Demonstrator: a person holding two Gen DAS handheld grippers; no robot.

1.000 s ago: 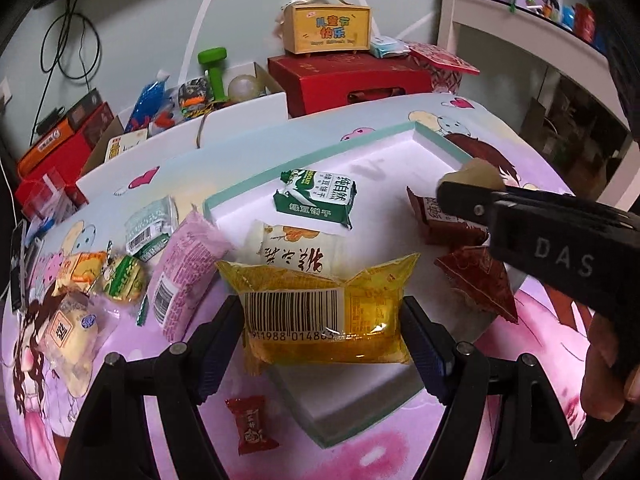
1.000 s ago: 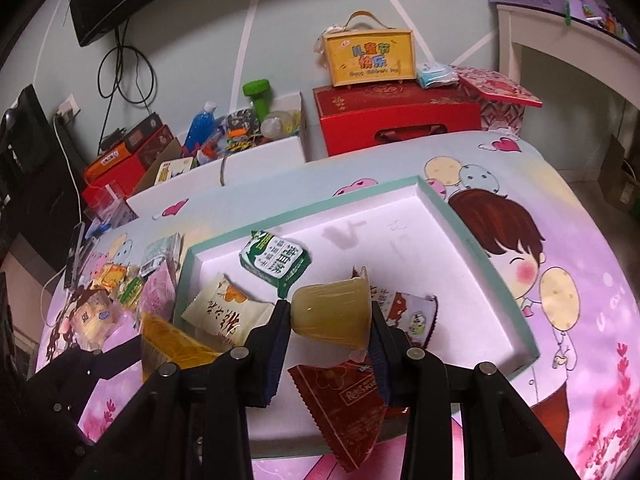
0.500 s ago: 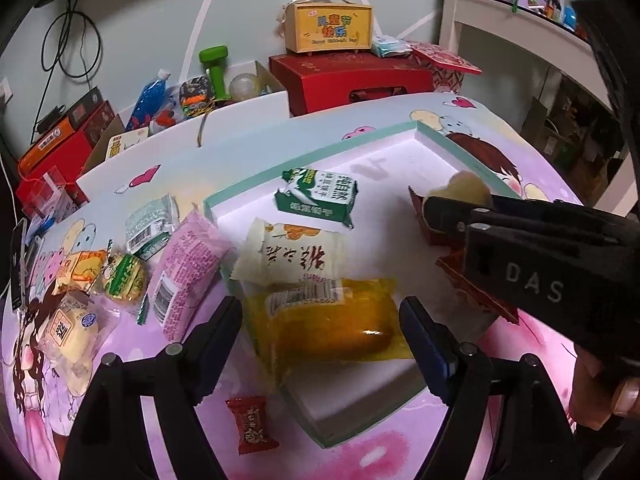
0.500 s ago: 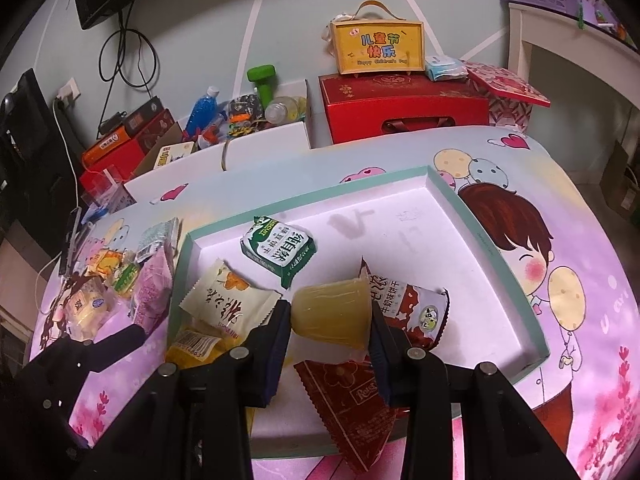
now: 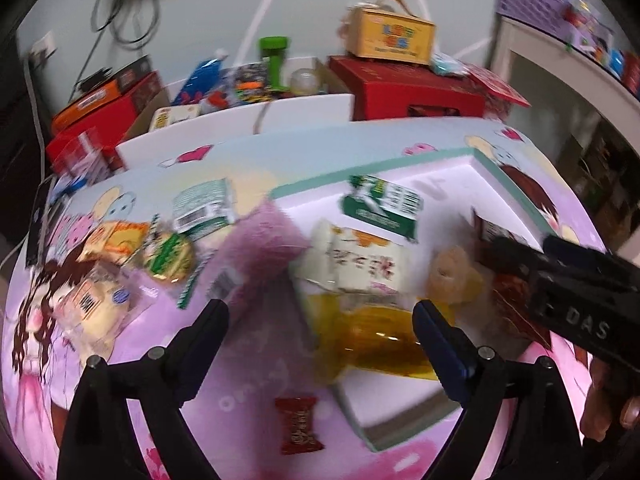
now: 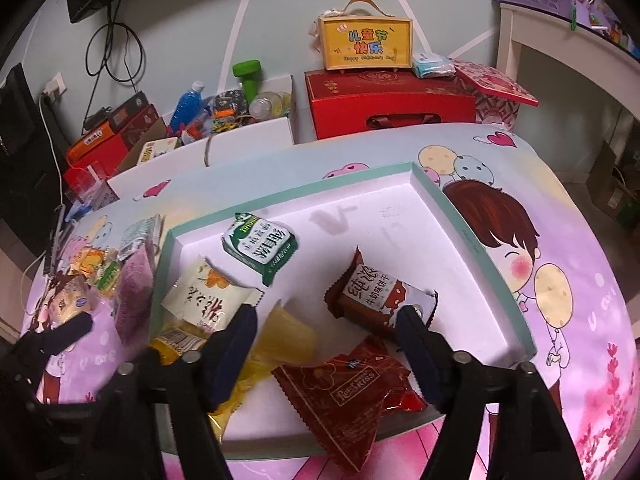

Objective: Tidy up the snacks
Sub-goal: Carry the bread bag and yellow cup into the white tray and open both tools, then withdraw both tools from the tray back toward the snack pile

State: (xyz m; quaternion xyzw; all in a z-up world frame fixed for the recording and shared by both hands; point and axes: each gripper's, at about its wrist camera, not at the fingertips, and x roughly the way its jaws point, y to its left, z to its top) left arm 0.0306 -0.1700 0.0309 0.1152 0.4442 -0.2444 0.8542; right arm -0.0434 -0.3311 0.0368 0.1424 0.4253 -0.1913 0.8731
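Yellow and translucent, the jelly cup (image 6: 286,338) lies on its side in the white tray (image 6: 472,256), released just inside the right tool's (image 6: 326,344) left finger; its jaws have just been opening and stand clear of it. The left tool (image 5: 320,334), also just opening and empty, hangs above the loose snacks left of the tray; the pink packet (image 5: 256,248) lies nearest, ahead and slightly left, its long axis running away from the tool.

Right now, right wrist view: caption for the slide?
Right tool open over the tray, yellow jelly cup released among snack packets.
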